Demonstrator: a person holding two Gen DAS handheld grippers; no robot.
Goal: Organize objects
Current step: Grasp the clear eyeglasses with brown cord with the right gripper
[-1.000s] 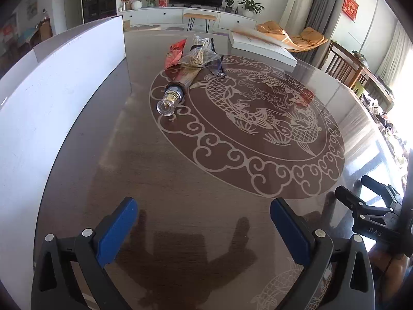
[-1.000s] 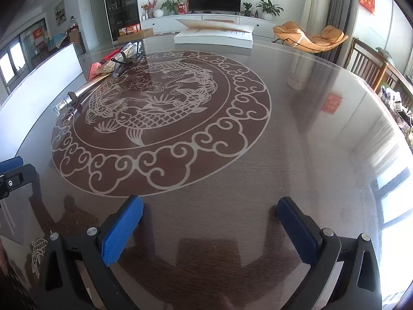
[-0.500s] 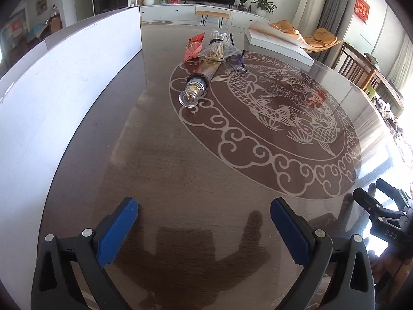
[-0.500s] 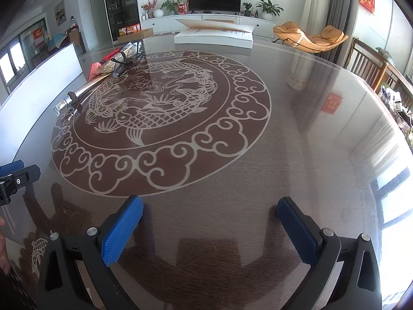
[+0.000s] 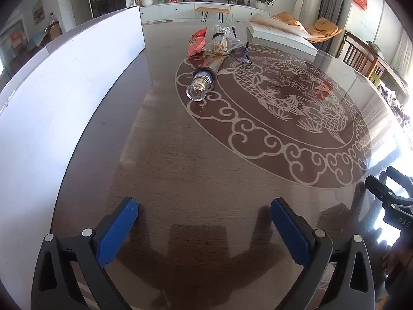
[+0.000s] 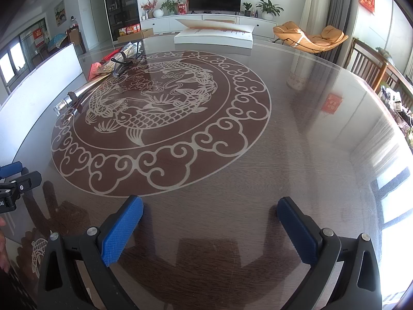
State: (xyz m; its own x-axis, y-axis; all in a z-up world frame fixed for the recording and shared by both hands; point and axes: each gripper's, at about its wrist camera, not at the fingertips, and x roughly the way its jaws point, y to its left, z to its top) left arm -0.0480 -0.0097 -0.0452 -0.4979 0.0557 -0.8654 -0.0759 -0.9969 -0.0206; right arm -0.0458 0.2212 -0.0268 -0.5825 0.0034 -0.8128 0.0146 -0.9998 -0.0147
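Bottle [image 5: 205,76] lies on its side at the far-left part of the table [image 5: 196,170], clear stopper end pointing toward the left gripper, on the rim of the fish medallion [image 5: 273,103]. Its far end is tucked under a clear plastic bag [image 5: 222,44] of pale sticks; a red packet [image 5: 197,42] sits just left of the bag, a dark strap or cord [image 5: 245,54] just right. All in one touching cluster. From the right wrist view the bottle [image 6: 77,94] and cluster show at the far left.

White box [image 5: 281,36] with its lid ajar sits at the far table edge, apart from the cluster. A white panel [image 5: 64,98] stands along the table's left edge, close to the bottle's left side. Wide bare tabletop between both grippers and the cluster; the right half of the table is also open out to its edge.

Left gripper [image 5: 204,222]: blue pads spread wide, nothing between them, low over the near table. Right gripper [image 6: 210,226]: same, spread wide, empty; it shows at the left view's right edge.

Versus 1.0 s ago: the left view has swung, so the bottle and cluster sit more central and the white panel fills less of the left side. Right view unchanged, apart from the left gripper at its left edge sitting slightly lower.
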